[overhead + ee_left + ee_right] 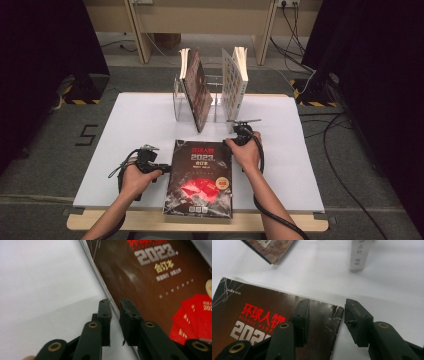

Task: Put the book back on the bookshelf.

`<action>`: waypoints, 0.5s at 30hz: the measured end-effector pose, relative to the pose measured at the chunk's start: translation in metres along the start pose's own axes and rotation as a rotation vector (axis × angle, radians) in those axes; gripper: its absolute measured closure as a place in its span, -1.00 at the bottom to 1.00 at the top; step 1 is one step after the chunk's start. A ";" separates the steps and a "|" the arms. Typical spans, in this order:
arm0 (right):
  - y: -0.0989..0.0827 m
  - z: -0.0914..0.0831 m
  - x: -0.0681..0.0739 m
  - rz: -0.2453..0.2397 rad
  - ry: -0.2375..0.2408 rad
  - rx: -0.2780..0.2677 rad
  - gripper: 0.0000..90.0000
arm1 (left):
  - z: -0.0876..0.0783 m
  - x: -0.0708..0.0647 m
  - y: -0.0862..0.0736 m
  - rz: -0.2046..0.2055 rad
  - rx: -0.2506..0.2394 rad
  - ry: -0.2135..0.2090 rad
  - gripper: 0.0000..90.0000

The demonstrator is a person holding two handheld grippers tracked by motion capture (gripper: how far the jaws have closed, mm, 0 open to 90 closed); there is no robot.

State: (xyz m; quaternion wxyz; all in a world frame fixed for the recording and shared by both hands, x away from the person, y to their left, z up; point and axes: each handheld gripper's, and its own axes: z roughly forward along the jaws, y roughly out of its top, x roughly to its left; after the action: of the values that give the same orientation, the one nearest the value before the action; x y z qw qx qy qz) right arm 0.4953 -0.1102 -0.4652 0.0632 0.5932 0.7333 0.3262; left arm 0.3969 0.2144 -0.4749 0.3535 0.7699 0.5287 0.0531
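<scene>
High view: a white table point(140, 120) carries a large dark book point(200, 177) lying flat at its near edge, centred between a person's two forearms, with a clear rack point(184, 102) at the far side holding two upright books, a dark-covered book point(198, 90) on the left and a pale patterned book point(234, 82) on the right. Writing on the flat book's cover reads "2023" in big grey numerals beneath red Chinese characters, with smaller gold characters under the numerals and a fan of red cards lower down; in the right gripper view the line "GLOBAL PEOP" can be made out under the red title, the rest hidden by a jaw. Left gripper point(159, 167) sits at the book's left edge, roughly midway along it; in the left gripper view point(115, 312) its jaws stand slightly apart, one over the white tabletop and one over the cover, with the book's edge running between them and neither pad visibly pressing on it. Right gripper point(235, 141) rests at the book's far right corner; in the right gripper view point(325, 317) its jaws are spread wide, one over the cover and one over bare table, straddling the scuffed corner without pinching it. Beyond it, that view shows the white spine of the pale patterned book point(359, 255), printed with small Chinese characters.
</scene>
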 end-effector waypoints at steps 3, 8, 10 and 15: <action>0.001 0.001 -0.003 0.013 0.006 0.003 0.24 | 0.001 -0.001 0.002 -0.008 -0.015 0.001 0.62; 0.002 0.004 -0.009 0.013 0.018 -0.013 0.23 | 0.006 -0.003 0.005 -0.023 -0.049 0.037 0.46; 0.003 0.004 -0.009 0.025 0.018 -0.004 0.23 | 0.008 -0.003 0.006 -0.015 -0.050 0.049 0.44; 0.003 0.008 -0.008 0.022 0.031 -0.006 0.23 | 0.012 -0.003 0.008 -0.017 -0.034 0.051 0.43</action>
State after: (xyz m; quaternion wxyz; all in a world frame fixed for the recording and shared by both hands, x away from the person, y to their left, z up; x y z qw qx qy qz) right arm 0.5043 -0.1138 -0.4722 0.0502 0.5961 0.7265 0.3382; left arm 0.4070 0.2051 -0.4781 0.3535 0.7577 0.5429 0.0786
